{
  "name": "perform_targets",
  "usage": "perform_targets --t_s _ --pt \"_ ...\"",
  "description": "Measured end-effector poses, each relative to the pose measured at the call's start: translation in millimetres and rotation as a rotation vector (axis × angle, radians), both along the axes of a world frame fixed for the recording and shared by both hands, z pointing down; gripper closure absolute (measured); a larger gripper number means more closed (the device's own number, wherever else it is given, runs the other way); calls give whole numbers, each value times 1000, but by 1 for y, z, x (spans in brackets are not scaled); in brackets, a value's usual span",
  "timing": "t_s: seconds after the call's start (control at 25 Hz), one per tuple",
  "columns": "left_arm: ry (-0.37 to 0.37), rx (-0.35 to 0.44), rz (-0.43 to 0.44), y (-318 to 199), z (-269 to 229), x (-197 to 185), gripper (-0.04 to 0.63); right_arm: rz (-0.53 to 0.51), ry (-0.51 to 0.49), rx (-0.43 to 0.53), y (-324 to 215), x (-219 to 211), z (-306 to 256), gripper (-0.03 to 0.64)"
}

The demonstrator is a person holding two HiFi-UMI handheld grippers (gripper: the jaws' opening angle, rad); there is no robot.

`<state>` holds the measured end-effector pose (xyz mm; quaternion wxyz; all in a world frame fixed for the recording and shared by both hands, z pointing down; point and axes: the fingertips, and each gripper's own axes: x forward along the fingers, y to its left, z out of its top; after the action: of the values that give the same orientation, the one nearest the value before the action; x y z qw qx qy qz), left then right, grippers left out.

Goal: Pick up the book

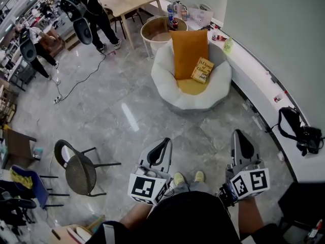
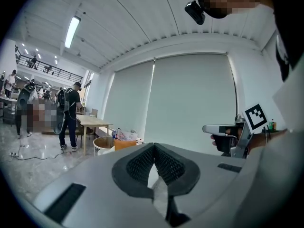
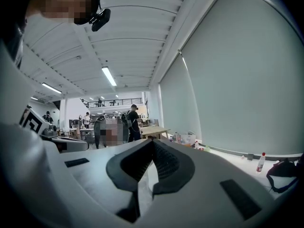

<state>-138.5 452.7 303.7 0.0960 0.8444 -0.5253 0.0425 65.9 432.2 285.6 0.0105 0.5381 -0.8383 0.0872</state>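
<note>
Book (image 1: 202, 69) on white chair (image 1: 165, 83), well ahead; left claw (image 1: 163, 142), right claw (image 1: 239, 135) closed, empty.

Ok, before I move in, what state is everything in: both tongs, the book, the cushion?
left tongs: shut, nothing between them.
right tongs: shut, nothing between them.
book: closed, cover up, on the white chair, not yet picked up.
orange cushion: upright against the chair's back, the book against its lower corner.
</note>
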Motion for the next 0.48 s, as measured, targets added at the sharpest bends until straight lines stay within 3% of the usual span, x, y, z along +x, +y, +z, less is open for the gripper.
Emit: perform_targets --t_s 0.48 --pt "20 90 -25 16 -15 -30 591 -27 23 48 15 -42 -7 603"
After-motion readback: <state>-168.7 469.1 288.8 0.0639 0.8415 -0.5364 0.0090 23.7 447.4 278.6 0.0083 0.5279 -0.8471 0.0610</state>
